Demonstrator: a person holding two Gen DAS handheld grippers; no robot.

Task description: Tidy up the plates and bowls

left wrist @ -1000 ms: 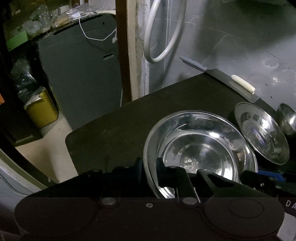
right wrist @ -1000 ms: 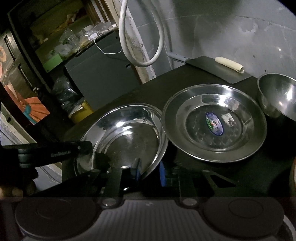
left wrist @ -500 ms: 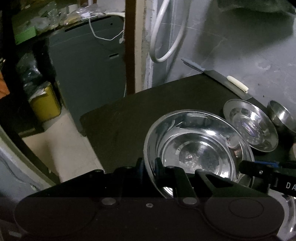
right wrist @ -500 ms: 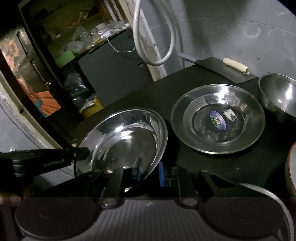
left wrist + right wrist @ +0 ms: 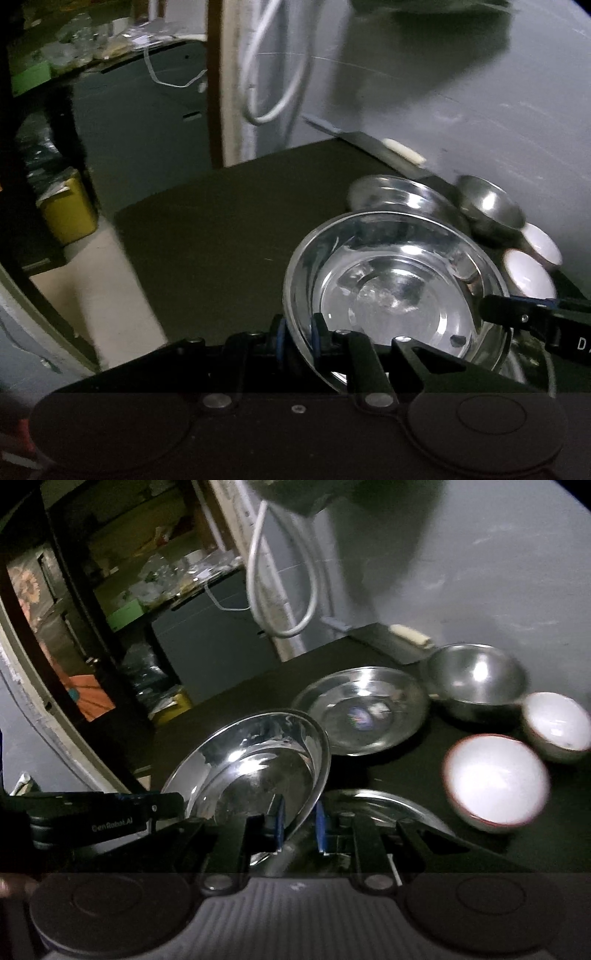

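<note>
Held item: wide shiny steel plate (image 5: 258, 768), raised above the dark tabletop (image 5: 229, 229), tilted.
Left gripper (image 5: 297, 334): jaws clamped on the plate's near-left rim.
Right gripper (image 5: 299, 825): jaws clamped on the opposite rim.
Progress: early (judged); second steel plate with sticker (image 5: 360, 714), steel bowl (image 5: 476, 681), red-rimmed white bowl (image 5: 495, 779) and smaller white bowl (image 5: 557, 722) lie unstacked, spread apart.
Obscured: another steel plate (image 5: 376, 805) beneath the held one, mostly hidden; motion blur softens edges.

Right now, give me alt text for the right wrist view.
The right tool grips the rim of a tilted steel plate above a dark table. Behind sit another steel plate, a steel bowl and two white bowls.
</note>
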